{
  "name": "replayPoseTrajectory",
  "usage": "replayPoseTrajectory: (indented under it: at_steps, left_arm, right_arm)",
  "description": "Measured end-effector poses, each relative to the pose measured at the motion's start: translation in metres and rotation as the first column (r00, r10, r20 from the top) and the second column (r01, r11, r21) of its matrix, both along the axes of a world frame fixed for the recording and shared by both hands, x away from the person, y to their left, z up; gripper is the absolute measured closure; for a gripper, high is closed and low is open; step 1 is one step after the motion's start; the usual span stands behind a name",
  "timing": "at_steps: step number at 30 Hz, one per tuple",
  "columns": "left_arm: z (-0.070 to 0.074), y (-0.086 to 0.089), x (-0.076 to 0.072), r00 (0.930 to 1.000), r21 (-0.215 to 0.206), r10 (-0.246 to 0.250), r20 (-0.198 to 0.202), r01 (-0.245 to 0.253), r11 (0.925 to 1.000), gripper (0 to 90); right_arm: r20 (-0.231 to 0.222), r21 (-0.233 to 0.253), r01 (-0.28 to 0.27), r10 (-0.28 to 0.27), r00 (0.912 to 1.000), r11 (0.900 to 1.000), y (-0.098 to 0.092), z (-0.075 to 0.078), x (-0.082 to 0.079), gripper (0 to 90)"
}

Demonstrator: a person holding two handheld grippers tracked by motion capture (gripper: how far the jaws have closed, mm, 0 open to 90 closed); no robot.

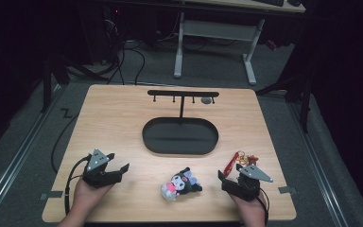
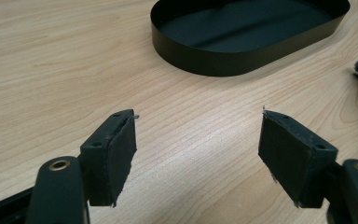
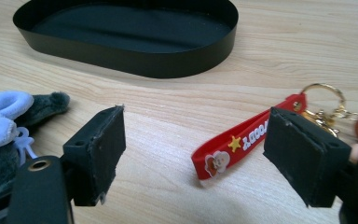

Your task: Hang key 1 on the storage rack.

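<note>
A black oval tray [image 1: 151, 142] with an upright hook stand [image 1: 183, 94] sits mid-table; its rim shows in the left gripper view [image 2: 200, 63] and the right gripper view [image 3: 135, 60]. A dark plush toy [image 1: 180, 183] lies near the front edge, and its grey fur and pale blue part [image 3: 4, 116] show at left in the right gripper view. A red strap keychain [image 1: 229, 165] with a gold ring lies at front right [image 3: 242, 140]. My left gripper [image 1: 118, 163] stands open over bare wood [image 2: 198, 135]. My right gripper [image 1: 228, 172] stands open beside the strap [image 3: 196, 140].
The wooden table [image 1: 113, 113] has bare room at left and behind the tray. A small dark round thing [image 1: 206, 100] lies near the stand's right end. Beyond the table are a white desk frame [image 1: 215, 33], cables and dark floor.
</note>
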State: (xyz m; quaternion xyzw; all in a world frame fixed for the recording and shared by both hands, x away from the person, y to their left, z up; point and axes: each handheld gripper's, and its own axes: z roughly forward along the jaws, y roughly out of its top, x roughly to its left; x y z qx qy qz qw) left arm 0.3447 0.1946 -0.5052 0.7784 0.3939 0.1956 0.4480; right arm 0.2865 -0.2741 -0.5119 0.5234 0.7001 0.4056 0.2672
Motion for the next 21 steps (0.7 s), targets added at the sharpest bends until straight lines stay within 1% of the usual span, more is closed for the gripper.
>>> replayPoseTrajectory:
  at_steps: [1, 2, 4, 5, 7, 8, 9, 11, 12, 14, 16, 20, 21]
  left_arm:
    - [0.001, 0.000, 0.000, 1.0000, -0.011, -0.006, -0.002, 0.005, 0.9999, 28.0]
    - [0.001, -0.001, 0.001, 0.9999, -0.012, -0.015, -0.001, 0.015, 0.9998, 28.0]
    - [-0.001, -0.005, 0.002, 0.9984, -0.002, -0.054, 0.015, 0.054, 0.9986, 26.7]
    - [-0.002, -0.008, 0.003, 0.9978, 0.007, -0.063, 0.019, 0.063, 0.9980, 25.7]
    - [-0.003, -0.009, 0.004, 0.9977, 0.016, -0.067, 0.015, 0.067, 0.9977, 24.0]
    - [-0.005, -0.011, 0.004, 0.9979, 0.011, -0.065, 0.002, 0.065, 0.9978, 24.0]
    - [-0.006, -0.011, 0.004, 0.9979, -0.001, -0.065, -0.006, 0.065, 0.9979, 23.4]
    - [-0.006, -0.012, 0.003, 0.9977, 0.003, -0.068, -0.006, 0.068, 0.9977, 22.9]
    - [-0.004, -0.013, 0.002, 0.9968, 0.025, -0.079, 0.014, 0.078, 0.9966, 22.7]
    - [-0.003, -0.013, 0.002, 0.9969, 0.024, -0.076, 0.016, 0.076, 0.9968, 22.7]
    - [-0.002, -0.013, 0.001, 0.9974, 0.014, -0.072, 0.013, 0.071, 0.9974, 22.7]
    - [-0.001, -0.014, 0.001, 0.9961, 0.032, -0.085, 0.023, 0.085, 0.9959, 22.7]
    - [-0.001, -0.014, 0.001, 0.9957, 0.021, -0.090, 0.021, 0.090, 0.9957, 22.7]
  right_arm:
    - [-0.006, 0.004, 0.002, -0.002, 1.0000, 1.000, 0.000, -0.001, 0.001, 19.9]
    - [-0.010, -0.002, 0.001, -0.001, 0.9999, 1.000, -0.001, -0.002, 0.002, 19.5]
    - [-0.019, -0.020, -0.012, 0.012, 0.9997, 1.000, -0.001, -0.003, 0.003, 19.0]
    - [-0.019, -0.023, -0.013, 0.013, 0.9997, 1.000, 0.000, -0.003, 0.002, 18.6]
    - [-0.013, -0.028, -0.016, 0.016, 0.9998, 0.999, 0.000, -0.003, 0.002, 18.6]
    - [-0.012, -0.025, -0.019, 0.018, 0.9998, 1.000, -0.001, -0.003, 0.002, 18.6]
    - [-0.020, -0.011, -0.017, 0.017, 0.9997, 1.000, -0.002, -0.003, 0.002, 18.3]
    - [-0.020, -0.011, -0.019, 0.018, 0.9996, 1.000, -0.003, -0.003, 0.002, 18.3]
    - [-0.029, -0.004, -0.022, 0.022, 0.9993, 1.000, -0.003, -0.004, 0.001, 18.3]
    - [-0.033, -0.002, -0.023, 0.023, 0.9992, 1.000, -0.003, -0.004, 0.001, 18.4]
    - [-0.041, 0.004, -0.026, 0.026, 0.9988, 1.000, -0.004, -0.006, 0.000, 18.6]
    - [-0.042, 0.000, -0.029, 0.029, 0.9987, 1.000, -0.004, -0.006, 0.000, 18.9]
    - [-0.041, 0.004, -0.029, 0.029, 0.9987, 1.000, -0.004, -0.006, 0.000, 19.2]
